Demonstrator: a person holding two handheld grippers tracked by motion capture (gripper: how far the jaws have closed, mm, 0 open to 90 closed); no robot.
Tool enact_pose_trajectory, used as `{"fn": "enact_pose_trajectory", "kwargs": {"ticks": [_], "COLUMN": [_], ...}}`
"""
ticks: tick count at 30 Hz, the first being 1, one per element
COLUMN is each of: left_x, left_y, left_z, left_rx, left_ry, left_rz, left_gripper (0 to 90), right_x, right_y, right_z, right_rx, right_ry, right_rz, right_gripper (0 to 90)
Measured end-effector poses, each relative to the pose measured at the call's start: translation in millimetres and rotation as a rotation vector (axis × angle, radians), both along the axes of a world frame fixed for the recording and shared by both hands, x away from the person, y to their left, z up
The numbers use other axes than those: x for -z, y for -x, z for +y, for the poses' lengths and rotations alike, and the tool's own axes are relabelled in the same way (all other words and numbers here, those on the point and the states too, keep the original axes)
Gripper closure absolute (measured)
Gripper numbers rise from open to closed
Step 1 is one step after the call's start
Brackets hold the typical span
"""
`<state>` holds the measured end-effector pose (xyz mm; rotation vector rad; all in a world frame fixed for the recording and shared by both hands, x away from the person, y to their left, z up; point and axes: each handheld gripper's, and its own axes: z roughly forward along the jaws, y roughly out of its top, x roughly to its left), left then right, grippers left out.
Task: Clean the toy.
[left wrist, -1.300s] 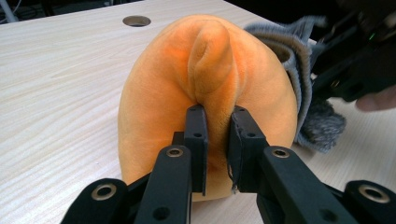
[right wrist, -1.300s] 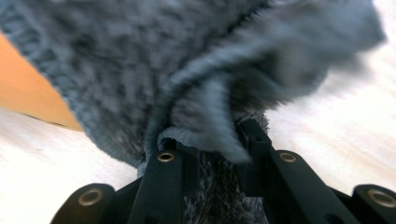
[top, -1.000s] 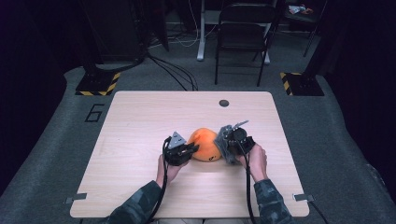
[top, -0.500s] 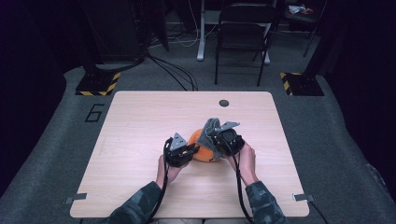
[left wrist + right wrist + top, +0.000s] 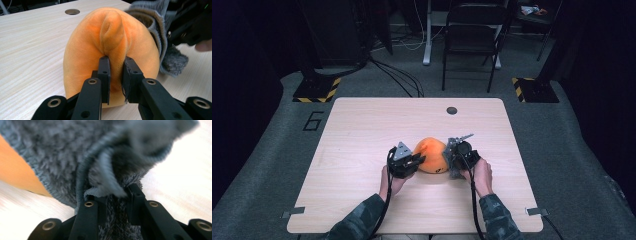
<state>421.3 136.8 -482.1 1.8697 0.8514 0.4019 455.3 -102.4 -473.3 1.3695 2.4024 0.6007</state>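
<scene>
An orange plush ball (image 5: 431, 155) rests on the light wooden table (image 5: 362, 130), between my two grippers. My left gripper (image 5: 413, 162) is shut on a pinched fold of the orange plush (image 5: 113, 37), with its black fingers (image 5: 104, 72) pressing from both sides. A grey fuzzy knit cloth (image 5: 82, 152) lies against the ball's right side, and in the left gripper view the grey cloth (image 5: 160, 30) drapes over the ball's far edge. My right gripper (image 5: 453, 160) is shut on a bunch of that cloth (image 5: 112, 190) close to the tabletop.
A small round hole (image 5: 452, 110) is set in the table's far side. Beyond the table stand a black folding chair (image 5: 472, 35) and floor stands with yellow-black bases (image 5: 314, 90). Cables trail from both grippers toward the front edge.
My right gripper swung left over the ball with the grey cloth, then came back right and down beside the ball. The left gripper stayed put on the plush.
</scene>
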Motion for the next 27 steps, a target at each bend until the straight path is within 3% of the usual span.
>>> {"fn": "enact_pose_trajectory", "kwargs": {"ticks": [3,8,10,11,15,17,21,23,27], "left_x": [0.1,-0.8,-0.3,-0.2,0.0,0.0,-2.3,-5.2,-5.2], "left_y": [-0.7,-1.9,-2.3,-2.3,-2.2,-2.2,-1.5,-0.2,-1.4], "left_z": [1.9,4.1,4.4,4.4,5.3,4.8,5.8,6.2,6.4], "left_rx": [-0.003,-0.014,-0.014,-0.014,-0.017,-0.021,-0.019,-0.018,-0.02], "left_ry": [0.008,0.001,0.011,0.011,0.013,0.017,0.009,-0.005,-0.044], "left_rz": [0.007,-0.002,0.006,0.006,0.009,0.008,-0.011,-0.025,-0.027], "left_gripper": [77.5,77.0,77.0,77.0,76.7,76.4,70.0,60.4,45.2], "right_x": [12.9,-6.1,-18.8,-28.9,-58.4,-64.5,-46.1,-36.9,-36.2], "right_y": [-3.6,-3.7,-1.2,1.1,11.3,17.2,17.1,15.0,12.7], "right_z": [-3.4,-4.8,-7.0,-6.9,-0.5,9.2,26.5,27.6,21.9], "right_rx": [-0.009,-0.01,-0.008,0.004,-0.046,-0.085,-0.116,-0.106,-0.097], "right_ry": [-0.004,0.024,0.013,-0.017,-0.064,-0.068,0.009,0.009,0.0], "right_rz": [0.031,0.032,0.002,-0.016,-0.119,-0.135,-0.128,-0.16,-0.161], "right_gripper": [74.1,74.5,74.5,74.5,74.4,74.4,74.8,74.9,75.0]}}
